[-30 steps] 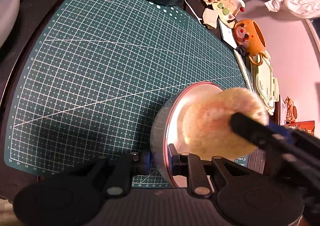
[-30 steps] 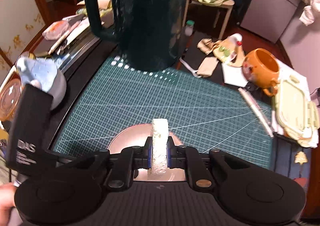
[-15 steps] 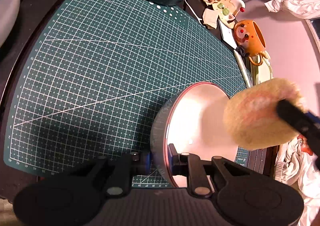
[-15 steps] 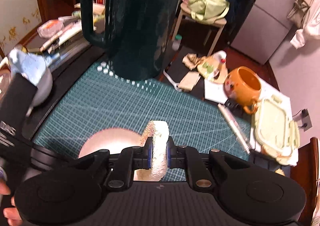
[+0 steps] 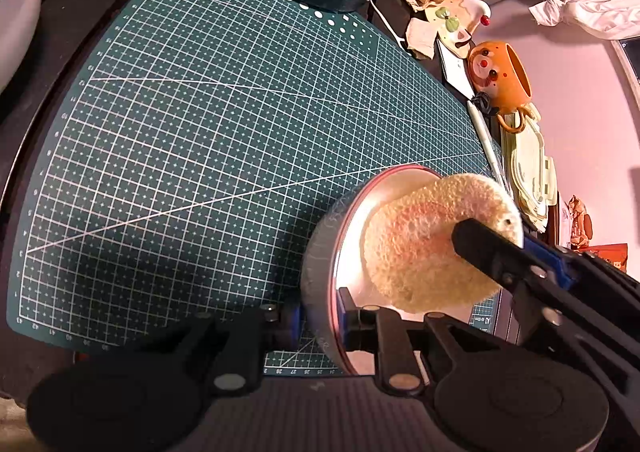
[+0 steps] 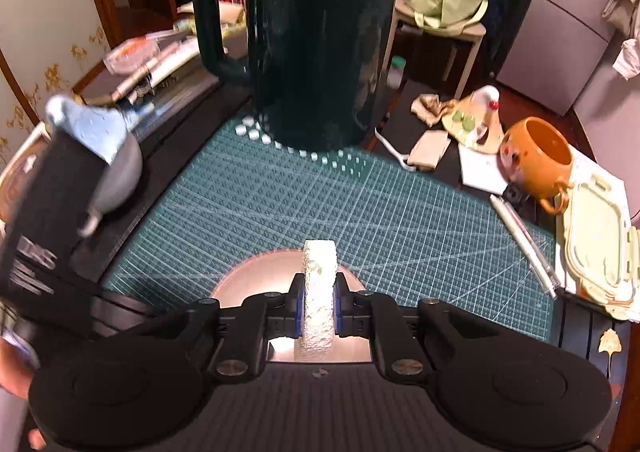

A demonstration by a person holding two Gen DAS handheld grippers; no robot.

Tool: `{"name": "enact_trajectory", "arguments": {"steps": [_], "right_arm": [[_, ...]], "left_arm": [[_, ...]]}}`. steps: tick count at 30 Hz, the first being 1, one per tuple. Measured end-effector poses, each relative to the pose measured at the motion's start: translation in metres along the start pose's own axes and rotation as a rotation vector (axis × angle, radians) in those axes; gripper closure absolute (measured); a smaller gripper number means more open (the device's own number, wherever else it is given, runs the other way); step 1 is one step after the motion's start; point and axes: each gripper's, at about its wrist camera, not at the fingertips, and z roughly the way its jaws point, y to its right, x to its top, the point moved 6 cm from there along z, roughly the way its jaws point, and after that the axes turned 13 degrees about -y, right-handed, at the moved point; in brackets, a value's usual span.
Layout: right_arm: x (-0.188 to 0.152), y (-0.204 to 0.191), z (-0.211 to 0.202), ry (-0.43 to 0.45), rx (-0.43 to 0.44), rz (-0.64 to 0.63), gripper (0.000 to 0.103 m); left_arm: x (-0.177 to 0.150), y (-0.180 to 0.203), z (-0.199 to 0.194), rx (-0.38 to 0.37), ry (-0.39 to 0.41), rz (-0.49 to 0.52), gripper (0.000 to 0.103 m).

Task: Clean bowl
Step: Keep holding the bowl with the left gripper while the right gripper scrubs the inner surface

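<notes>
Green cutting mat (image 5: 208,139) covers the cluttered desk, and everything else is best placed against it. At its far edge stands a dark jug (image 6: 320,43); toward its near right corner the bowl (image 5: 320,272) stands tipped on edge, the left gripper (image 5: 320,322) clamped on its rim, one finger outside the wall and one inside. Just right of that grip, the right gripper (image 6: 319,310) is clenched on a round pale sponge (image 5: 432,248), whose flat face lies against the bowl's shiny inside. Off the mat's right edge sit an orange mug (image 5: 500,75) and a pale green lid (image 6: 596,240). Judging by this, the wiping step is under way; the next stroke likely calls for sweeping the sponge around the inner wall while the left hand holds the rim steady.
</notes>
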Motion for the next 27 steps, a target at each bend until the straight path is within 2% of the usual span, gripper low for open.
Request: {"name": "enact_trajectory", "arguments": {"steps": [7, 12, 16, 25, 27], "right_arm": [[-0.001, 0.016, -0.012, 0.033, -0.050, -0.003, 0.091], [0.004, 0.027, -0.042, 0.100, -0.023, 0.023, 0.091], [0.007, 0.024, -0.052, 0.120, 0.017, 0.018, 0.091], [-0.004, 0.007, -0.003, -0.015, 0.066, 0.013, 0.091], [-0.008, 0.008, 0.003, -0.035, 0.037, 0.004, 0.091]], "left_arm": [[-0.001, -0.002, 0.000, -0.004, 0.001, -0.003, 0.086], [0.000, -0.005, 0.000, -0.001, 0.000, 0.002, 0.086], [0.000, -0.005, -0.001, 0.005, 0.001, 0.003, 0.086], [-0.001, -0.003, 0.000, 0.004, 0.001, 0.003, 0.086], [-0.001, -0.002, 0.000, 0.004, 0.002, 0.004, 0.086]]}}
